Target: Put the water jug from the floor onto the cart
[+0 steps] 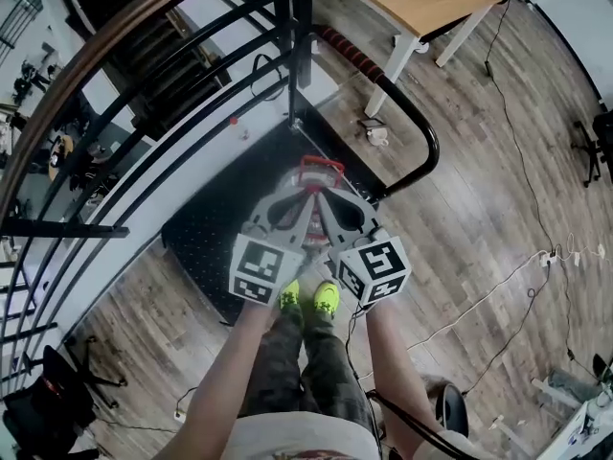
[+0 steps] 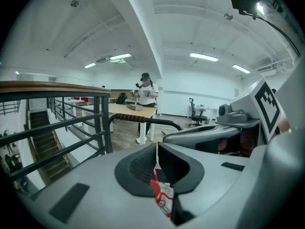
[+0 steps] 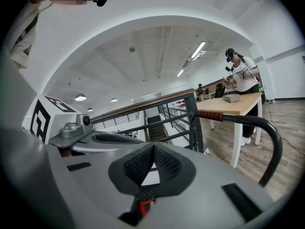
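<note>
clamped by its handle in the shut left tongs (image 2: 157, 149) and right tongs (image 3: 152, 152), the water jug (image 1: 321, 173) could be dropped beside the cart (image 1: 206, 233) if tilted.

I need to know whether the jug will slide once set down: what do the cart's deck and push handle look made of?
Cart deck: black, matte, with fine raised studs, so probably rubber or textured plastic; which is unclear. Push handle: smooth black bent tube with slight sheen, likely painted metal. Its grip wrap, red with dark stripes, may be tape or foam.
</note>
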A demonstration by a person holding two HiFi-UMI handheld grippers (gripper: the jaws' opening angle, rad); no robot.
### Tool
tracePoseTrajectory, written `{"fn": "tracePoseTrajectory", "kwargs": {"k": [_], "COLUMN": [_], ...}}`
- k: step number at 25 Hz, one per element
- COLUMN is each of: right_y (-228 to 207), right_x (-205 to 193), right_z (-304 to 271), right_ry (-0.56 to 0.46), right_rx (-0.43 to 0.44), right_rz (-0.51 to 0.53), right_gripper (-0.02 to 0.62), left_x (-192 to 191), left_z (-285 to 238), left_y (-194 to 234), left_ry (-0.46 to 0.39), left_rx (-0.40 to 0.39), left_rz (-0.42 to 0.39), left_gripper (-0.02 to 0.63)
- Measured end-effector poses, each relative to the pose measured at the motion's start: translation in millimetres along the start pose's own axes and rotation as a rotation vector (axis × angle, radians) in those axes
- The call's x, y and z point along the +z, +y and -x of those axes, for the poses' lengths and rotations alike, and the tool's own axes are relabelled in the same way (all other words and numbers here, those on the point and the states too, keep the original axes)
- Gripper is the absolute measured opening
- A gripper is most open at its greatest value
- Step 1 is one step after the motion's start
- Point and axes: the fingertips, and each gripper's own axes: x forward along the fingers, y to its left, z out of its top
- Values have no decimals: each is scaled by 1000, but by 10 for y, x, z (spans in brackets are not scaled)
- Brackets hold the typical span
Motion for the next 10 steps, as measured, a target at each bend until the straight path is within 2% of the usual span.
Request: {"fn": "tracePoseTrajectory", "kwargs": {"k": [10], "right_y": [430], "right_x": [266], "right_z": [388], "right_ry": [19], "right_rx": [19], "right_rz": [-42], "right_gripper": [18], "left_x": [334], "left_z": [455], "left_y": [-210], "left_ry": [28], "left_rx": [22], "left_rz": [31], "left_gripper": [14]}}
